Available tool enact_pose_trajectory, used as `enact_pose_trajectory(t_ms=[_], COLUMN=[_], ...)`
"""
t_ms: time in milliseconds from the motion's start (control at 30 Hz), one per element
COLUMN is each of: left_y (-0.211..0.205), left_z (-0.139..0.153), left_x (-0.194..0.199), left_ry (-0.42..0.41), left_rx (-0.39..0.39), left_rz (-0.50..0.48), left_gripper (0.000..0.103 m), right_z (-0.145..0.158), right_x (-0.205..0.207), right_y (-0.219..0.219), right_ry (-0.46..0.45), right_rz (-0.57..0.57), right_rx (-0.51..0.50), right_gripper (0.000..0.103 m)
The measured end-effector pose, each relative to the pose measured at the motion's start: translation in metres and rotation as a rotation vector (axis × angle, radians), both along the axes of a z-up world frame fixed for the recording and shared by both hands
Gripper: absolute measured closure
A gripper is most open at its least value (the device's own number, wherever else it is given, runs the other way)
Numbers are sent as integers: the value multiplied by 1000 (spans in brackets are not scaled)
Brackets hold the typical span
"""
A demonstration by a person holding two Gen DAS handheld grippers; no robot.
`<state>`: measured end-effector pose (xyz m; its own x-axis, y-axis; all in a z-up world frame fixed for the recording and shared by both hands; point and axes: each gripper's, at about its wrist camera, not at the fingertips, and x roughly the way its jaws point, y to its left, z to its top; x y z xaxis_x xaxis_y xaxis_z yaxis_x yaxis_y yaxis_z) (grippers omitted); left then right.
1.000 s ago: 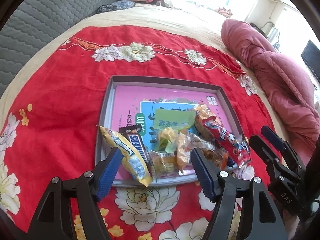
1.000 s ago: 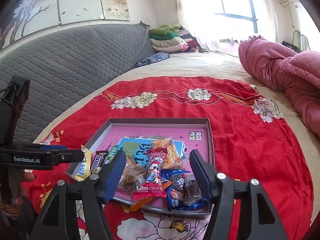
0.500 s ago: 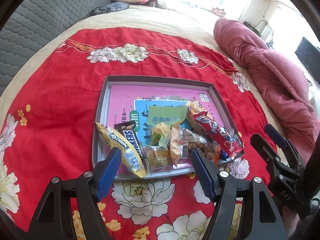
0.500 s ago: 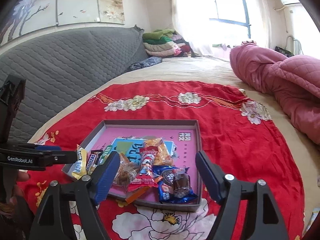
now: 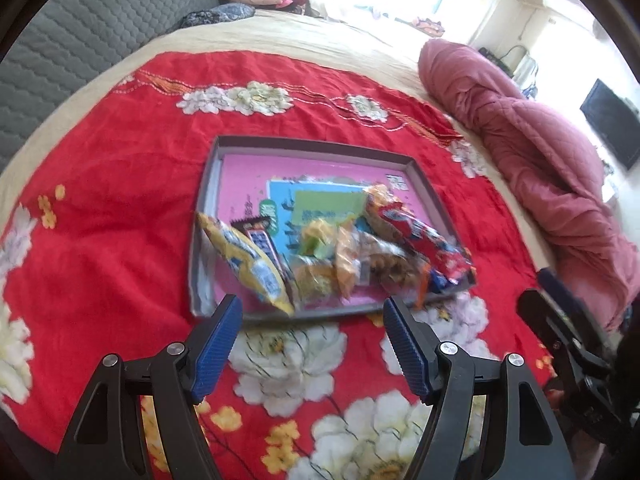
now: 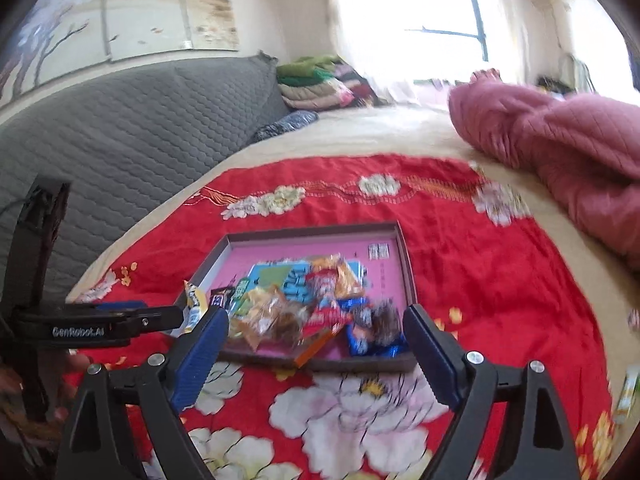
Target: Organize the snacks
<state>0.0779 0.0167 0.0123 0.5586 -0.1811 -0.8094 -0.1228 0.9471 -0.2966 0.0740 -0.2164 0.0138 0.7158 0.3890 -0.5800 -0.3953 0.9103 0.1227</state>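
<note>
A grey tray [image 5: 320,146] with a pink floor lies on the red floral cloth. Several snacks are heaped at its near edge: a yellow packet [image 5: 248,264], a dark chocolate bar [image 5: 262,236], a red packet [image 5: 424,240] and clear-wrapped cakes [image 5: 360,260]. A blue packet [image 6: 372,332] sits at the near right corner. My left gripper [image 5: 312,312] hangs open over the cloth just short of the tray, with nothing in it. My right gripper [image 6: 316,320] is beside it, its jaws opening, with nothing between them. Each gripper shows in the other's view: the right gripper [image 5: 538,288], the left gripper [image 6: 160,314].
The red cloth [image 5: 120,200] covers a beige bed. A rolled pink quilt [image 5: 540,152] lies to the right. A grey padded headboard [image 6: 140,128] stands on the left, with folded clothes [image 6: 316,80] at the back. A small yellowish packet [image 6: 625,396] lies on the cloth at the far right.
Both grippers have drawn back from the tray, which now sits farther off. The right gripper's jaws have spread wider. The snacks stayed in the tray.
</note>
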Motion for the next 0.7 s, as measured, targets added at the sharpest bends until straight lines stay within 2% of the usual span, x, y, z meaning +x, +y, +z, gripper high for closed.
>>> enact_pose_trajectory(t_ms=[133,567,700], left_y=[-1,-5,-3], left_z=[1,-2,1], left_x=[-13,-45,-51], left_ry=[4,48,42], left_rx=[3,33,46], left_rz=[-6,0,18], left_gripper=[28,28,28], right_z=[-2,-5,-5], right_x=[-8,-37,-46], right_y=[-10,8,10], right_ry=[64,79,92], right_rz=[-55,-69,-78], right_rx=[41,-87,-96], right_gripper=[14,13,13])
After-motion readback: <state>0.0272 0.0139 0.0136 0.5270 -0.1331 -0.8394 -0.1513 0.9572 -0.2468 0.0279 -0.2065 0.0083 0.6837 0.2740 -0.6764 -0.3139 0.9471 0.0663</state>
